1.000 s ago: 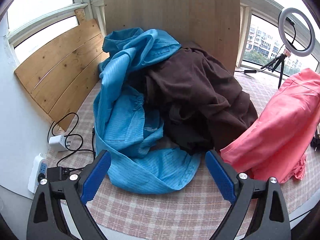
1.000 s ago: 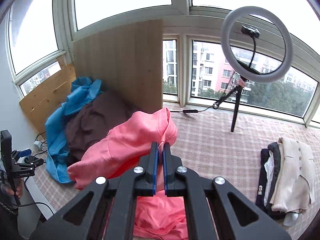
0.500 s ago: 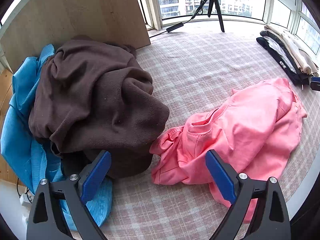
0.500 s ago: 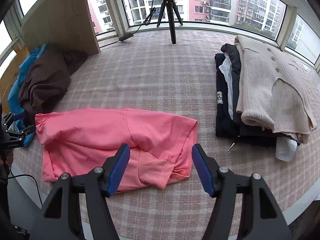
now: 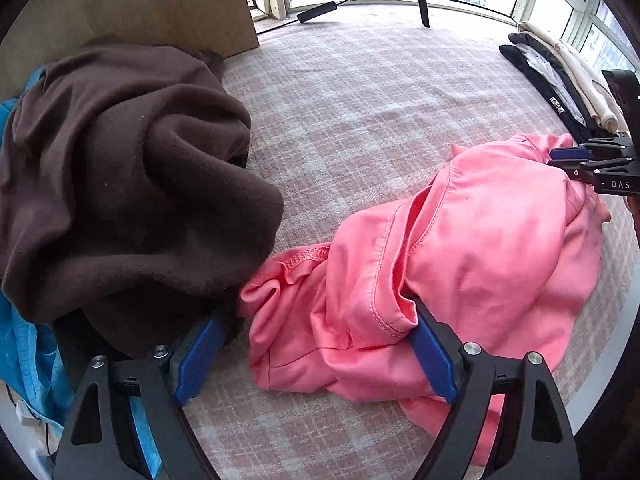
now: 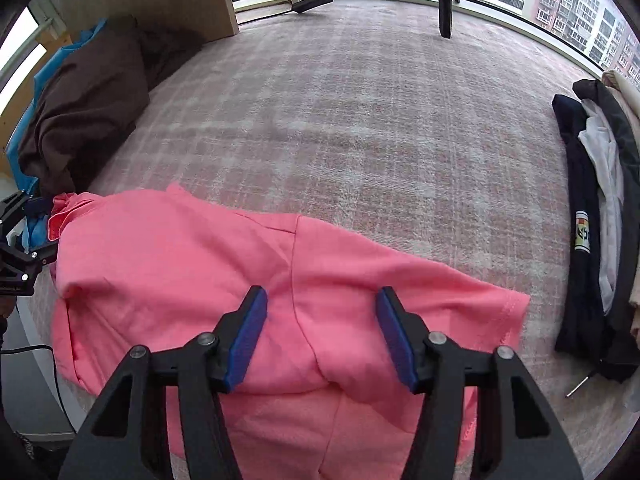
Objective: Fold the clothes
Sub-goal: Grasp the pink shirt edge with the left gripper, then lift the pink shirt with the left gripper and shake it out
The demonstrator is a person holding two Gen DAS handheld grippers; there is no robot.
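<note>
Lying crumpled on the counter (image 6: pixel 360 120) now, pink shirt (image 6: pixel 240 280) released; both tongs (image 5: pixel 316 344) (image 6: pixel 322 332) apart, spreading comes next.

The crumpled shirt (image 6: pixel 224 280) lies on the checked cloth (image 6: pixel 360 120) at its near edge, with the heap of unfolded garments (image 5: pixel 120 168) touching it on the left and the folded stack (image 6: pixel 596 200) well apart on the right.
</note>
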